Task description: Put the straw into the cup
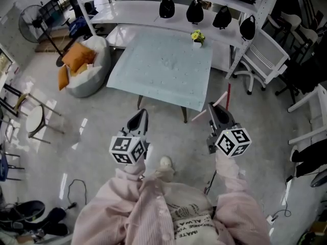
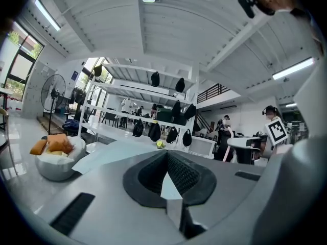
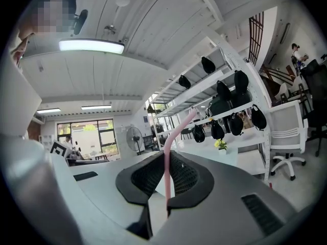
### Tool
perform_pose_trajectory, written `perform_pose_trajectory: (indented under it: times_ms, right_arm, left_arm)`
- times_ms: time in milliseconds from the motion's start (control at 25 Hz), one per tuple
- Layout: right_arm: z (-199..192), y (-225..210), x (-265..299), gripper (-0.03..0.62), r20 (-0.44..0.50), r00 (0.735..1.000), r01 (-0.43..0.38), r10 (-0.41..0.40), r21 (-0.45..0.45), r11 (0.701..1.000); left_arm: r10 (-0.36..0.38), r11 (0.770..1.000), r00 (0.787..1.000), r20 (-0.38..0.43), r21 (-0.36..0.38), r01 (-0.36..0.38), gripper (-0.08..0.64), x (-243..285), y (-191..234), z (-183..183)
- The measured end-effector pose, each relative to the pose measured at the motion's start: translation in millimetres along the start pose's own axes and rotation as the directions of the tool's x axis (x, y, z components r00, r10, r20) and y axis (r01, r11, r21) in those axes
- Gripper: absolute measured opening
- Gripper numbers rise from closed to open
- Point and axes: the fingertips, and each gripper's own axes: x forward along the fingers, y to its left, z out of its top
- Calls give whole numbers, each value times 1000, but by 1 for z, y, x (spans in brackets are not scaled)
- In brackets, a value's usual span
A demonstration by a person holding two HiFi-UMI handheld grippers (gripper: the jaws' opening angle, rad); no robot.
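My right gripper (image 1: 214,111) (image 3: 167,157) is shut on a pink bendy straw (image 1: 225,95) (image 3: 173,131). The straw stands up between the pads, and its upper part bends off to the right. My left gripper (image 1: 139,117) (image 2: 167,156) hangs beside it, its jaws a narrow gap apart with nothing between them. Both grippers are over the floor, short of the near edge of a pale blue table (image 1: 163,70) (image 2: 117,152). I cannot make out a cup in any view.
A small pot of yellow flowers (image 1: 197,37) (image 2: 160,144) (image 3: 220,145) stands at the table's far edge. White shelving with black bags (image 1: 194,9) runs behind the table. A white beanbag with orange cushions (image 1: 84,65) lies to the left, and white chairs (image 1: 265,60) stand to the right.
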Motion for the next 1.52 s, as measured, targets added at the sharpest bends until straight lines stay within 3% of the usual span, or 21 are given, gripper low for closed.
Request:
perform_pose_trajectory:
  times_ms: [560, 960, 1520]
  right_arm:
    - [4, -36, 91, 25, -7, 997, 72, -72, 18, 997]
    - [1, -59, 141, 25, -7, 996, 90, -90, 46, 995]
    - [12, -125, 268, 25, -39, 997, 68, -65, 77, 995]
  left_arm:
    - [-79, 997, 996, -31, -16, 78, -2, 92, 52, 10]
    - [-33, 999, 998, -46, -45, 30, -2, 121, 91, 5]
    - [11, 998, 997, -71, -65, -16, -2, 229, 149, 22]
